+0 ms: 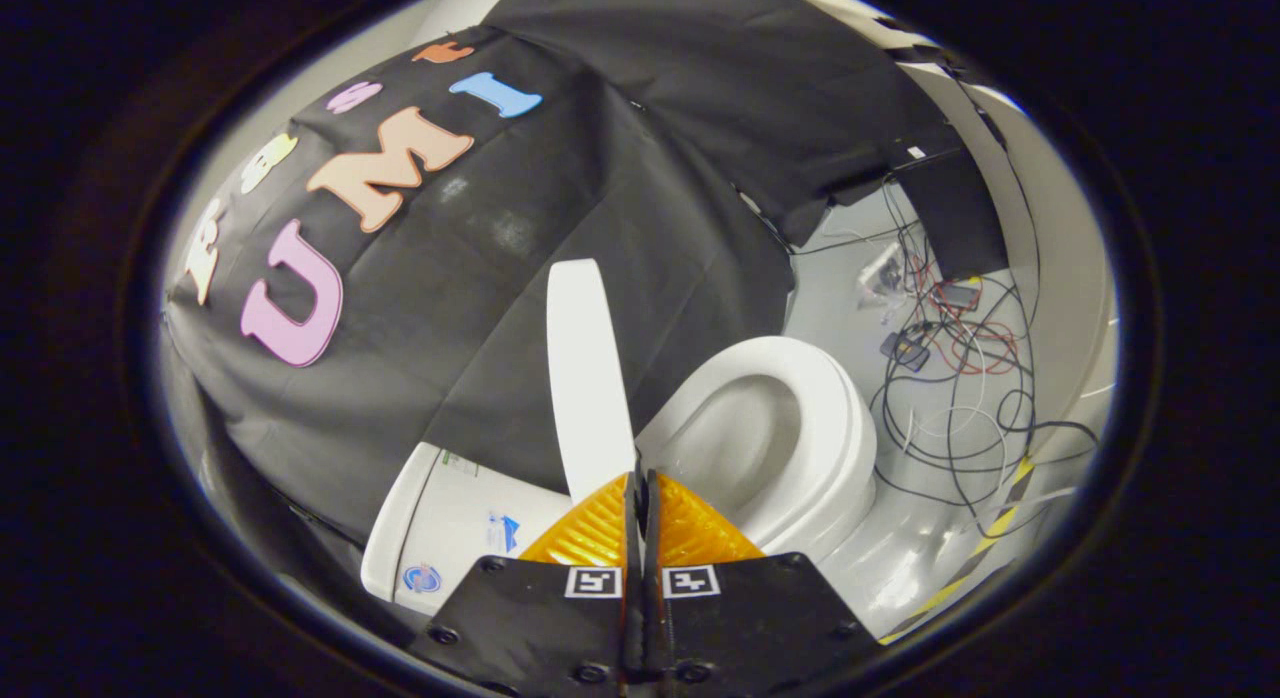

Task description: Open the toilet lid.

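Gripper view: gripper (640,488) with fingers pressed nearly together, a thin dark slit between, pinching the near edge of the lid (585,368). Lid standing up, seen edge-on, just left of the open seat (835,418) and bowl (735,443), in front of the tank (450,523). Looks almost done. To finish well: push the lid gently back till it leans on the tank, go slow, no slam, then open the fingers and pull straight away. Could fall shut if let go too early. Counted: one lid, one seat, one bowl, one tank. Tangle of cables (950,378) on the floor (840,308) beyond the seat, too many to count.
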`<state>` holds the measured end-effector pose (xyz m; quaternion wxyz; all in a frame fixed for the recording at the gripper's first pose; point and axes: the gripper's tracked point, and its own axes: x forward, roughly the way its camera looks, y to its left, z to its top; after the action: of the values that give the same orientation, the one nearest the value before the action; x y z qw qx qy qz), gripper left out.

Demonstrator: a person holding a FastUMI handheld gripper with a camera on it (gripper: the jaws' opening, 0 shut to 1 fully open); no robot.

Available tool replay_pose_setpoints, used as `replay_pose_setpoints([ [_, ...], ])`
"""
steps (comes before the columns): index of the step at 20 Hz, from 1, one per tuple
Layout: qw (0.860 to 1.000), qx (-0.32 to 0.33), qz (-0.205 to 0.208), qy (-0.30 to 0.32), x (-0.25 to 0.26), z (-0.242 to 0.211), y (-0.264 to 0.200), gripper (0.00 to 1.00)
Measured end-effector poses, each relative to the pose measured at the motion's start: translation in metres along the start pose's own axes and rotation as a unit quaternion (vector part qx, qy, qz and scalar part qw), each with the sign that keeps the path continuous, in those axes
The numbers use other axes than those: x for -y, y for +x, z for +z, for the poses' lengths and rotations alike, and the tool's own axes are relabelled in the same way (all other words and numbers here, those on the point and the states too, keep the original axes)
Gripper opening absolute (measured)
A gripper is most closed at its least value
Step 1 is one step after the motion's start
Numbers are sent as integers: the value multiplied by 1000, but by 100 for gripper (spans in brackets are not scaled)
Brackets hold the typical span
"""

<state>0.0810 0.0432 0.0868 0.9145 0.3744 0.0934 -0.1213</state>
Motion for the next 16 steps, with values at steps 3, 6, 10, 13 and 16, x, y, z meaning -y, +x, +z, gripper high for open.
replay_pose_setpoints([
  [3, 1000, 6, 6, -13, -15, -1, -4, 1],
  [6, 999, 14, 8, -31, -31, -2, -9, 1],
  [10, 998, 16, 7, -68, -50, -5, -13, 1],
  [13, 996, 19, 11, -84, -67, -9, -17, 1],
  [16, 994, 25, 18, -103, -84, -15, -23, 1],
])
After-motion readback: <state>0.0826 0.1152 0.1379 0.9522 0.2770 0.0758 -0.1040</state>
